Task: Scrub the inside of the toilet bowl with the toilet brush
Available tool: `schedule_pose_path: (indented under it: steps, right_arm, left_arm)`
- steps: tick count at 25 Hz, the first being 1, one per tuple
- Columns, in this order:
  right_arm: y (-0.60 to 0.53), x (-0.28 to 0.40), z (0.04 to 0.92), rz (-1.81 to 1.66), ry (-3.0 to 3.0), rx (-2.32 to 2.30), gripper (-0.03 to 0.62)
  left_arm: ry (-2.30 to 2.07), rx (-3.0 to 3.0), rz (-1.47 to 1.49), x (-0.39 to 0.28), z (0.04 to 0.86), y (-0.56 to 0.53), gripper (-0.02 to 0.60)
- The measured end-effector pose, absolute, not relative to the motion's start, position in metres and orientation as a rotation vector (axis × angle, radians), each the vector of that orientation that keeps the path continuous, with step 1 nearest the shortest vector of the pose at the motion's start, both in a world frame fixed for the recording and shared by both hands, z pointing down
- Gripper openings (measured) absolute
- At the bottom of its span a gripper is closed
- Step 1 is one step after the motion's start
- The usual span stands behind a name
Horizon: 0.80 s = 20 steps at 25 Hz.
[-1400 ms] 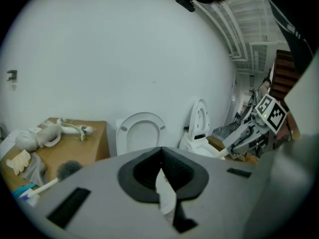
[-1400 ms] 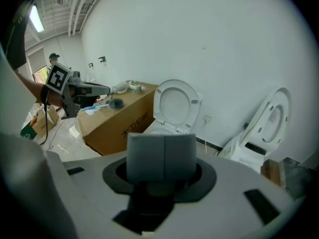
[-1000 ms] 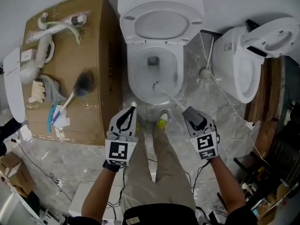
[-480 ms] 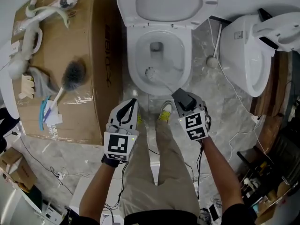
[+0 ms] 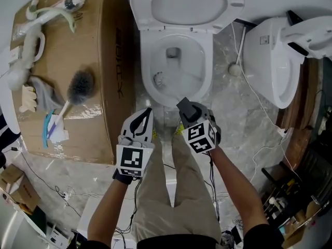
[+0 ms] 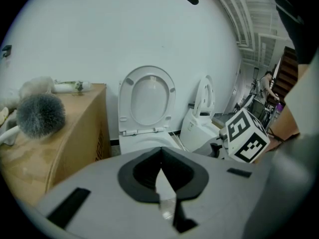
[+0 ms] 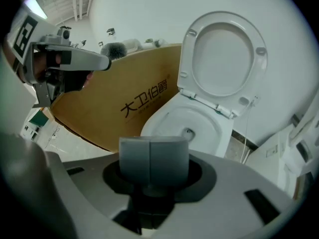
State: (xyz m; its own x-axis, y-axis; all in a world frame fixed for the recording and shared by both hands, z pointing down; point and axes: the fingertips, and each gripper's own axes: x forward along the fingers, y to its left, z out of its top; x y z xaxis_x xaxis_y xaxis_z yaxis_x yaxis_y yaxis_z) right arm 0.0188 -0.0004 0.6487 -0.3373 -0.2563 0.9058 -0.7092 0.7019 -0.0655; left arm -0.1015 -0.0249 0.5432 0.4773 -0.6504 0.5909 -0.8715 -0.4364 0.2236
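We are mid-scrub: our right gripper (image 5: pixel 185 107), fingers pinching the brush (image 5: pixel 158 78), holds its head at the bowl's (image 5: pixel 206 56) nine o'clock wall. Left gripper (image 5: pixel 147 114) fingers are pressed together, empty. Next, we'd sweep toward six.

Grey left tongs (image 5: pixel 148 112), grey right tongs (image 5: pixel 183 105), black-and-white marker cubes (image 5: pixel 130 161) (one per tongs), khaki trousers (image 5: pixel 155 201), yellow-green shoes (image 5: pixel 179 131)

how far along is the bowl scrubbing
Done: the toilet brush is inside the toilet bowl. In hand: the right hand-held gripper is shut on its handle, head against the bowl's left inner wall. Left: the other walls; how much is scrubbed cannot be told.
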Motion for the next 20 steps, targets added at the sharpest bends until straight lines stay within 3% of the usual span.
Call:
schedule_pose_path:
  steps: [20]
  right_arm:
    - [-0.113,-0.012,0.652,0.233,-1.945,0.714,0.153]
  left_arm:
    - [-1.257,2.176,0.576,-0.105,0.546,-0.028,0.011]
